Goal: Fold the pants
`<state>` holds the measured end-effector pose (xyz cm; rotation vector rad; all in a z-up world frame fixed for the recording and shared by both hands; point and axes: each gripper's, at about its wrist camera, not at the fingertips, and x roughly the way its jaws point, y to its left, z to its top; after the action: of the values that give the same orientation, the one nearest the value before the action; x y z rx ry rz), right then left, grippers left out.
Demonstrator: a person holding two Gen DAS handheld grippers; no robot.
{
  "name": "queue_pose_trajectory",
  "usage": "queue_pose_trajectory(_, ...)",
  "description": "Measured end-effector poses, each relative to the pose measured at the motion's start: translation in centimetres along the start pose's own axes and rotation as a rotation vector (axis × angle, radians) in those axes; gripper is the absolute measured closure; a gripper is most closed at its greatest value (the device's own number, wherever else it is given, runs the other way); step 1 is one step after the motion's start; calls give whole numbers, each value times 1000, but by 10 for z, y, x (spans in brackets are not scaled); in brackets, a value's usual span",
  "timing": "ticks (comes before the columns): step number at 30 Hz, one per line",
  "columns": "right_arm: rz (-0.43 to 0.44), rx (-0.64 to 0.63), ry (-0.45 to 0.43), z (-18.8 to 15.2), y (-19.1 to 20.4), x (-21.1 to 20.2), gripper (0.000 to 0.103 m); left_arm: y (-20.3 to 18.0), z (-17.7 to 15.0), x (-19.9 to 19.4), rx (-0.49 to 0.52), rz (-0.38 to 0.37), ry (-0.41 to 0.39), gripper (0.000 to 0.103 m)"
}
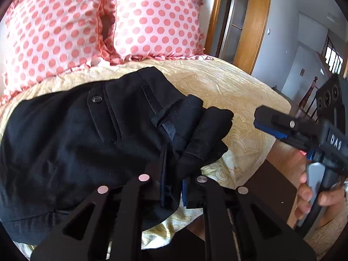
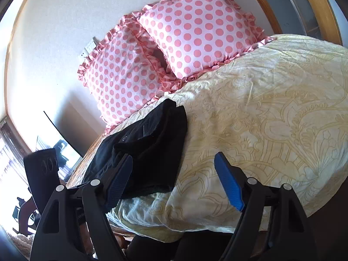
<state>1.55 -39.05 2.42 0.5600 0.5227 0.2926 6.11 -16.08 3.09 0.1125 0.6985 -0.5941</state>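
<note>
Left wrist view shows the pants (image 1: 71, 143), black and bunched, lying on the bed (image 1: 235, 91) near its edge, waistband end with a button and belt loops turned toward the camera. The left gripper (image 1: 171, 187) has its jaws pressed nearly together, pinching a fold of the waistband; the cloth covers the pads, so only a sliver of blue shows. How the legs of the pants lie is hidden under the heap and cut off at the lower left rim. At the right the right gripper (image 1: 271, 121) pokes in, half cropped, with a hand (image 1: 308, 195) on its grip. Right wrist view shows that gripper's (image 2: 174, 184) jaws spread wide and empty over the bedspread, its left pad (image 2: 120, 182) overlapping the pants' (image 2: 152, 148) near edge; whether it touches them I cannot tell. Two dotted pillows (image 2: 174, 43) lean at the head of the bed.
</note>
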Motion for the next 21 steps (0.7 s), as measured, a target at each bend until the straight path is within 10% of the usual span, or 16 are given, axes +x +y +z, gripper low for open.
queue_pose_trajectory(5, -6, -56, -40, 14, 17, -5, 24, 8, -5, -18, -21, -50, -16, 78)
queue_pose_trajectory(7, 0, -95, -54, 20, 28, -4, 24, 15, -8, -32, -63, -97, -14, 36)
queue_pose_trajectory(9, 19, -139, -63, 26, 43, 0, 24, 23, -14, -51, -84, -82, -52, 22)
queue_pose_trajectory(17, 72, -348, 74, 17, 111, 72, 30, 76, -22, -74, -143, 308, -82, 17)
queue_pose_trajectory(21, 20, -366, 176, 2, 121, 107, 30, 104, -28, -68, -226, 359, -39, 9)
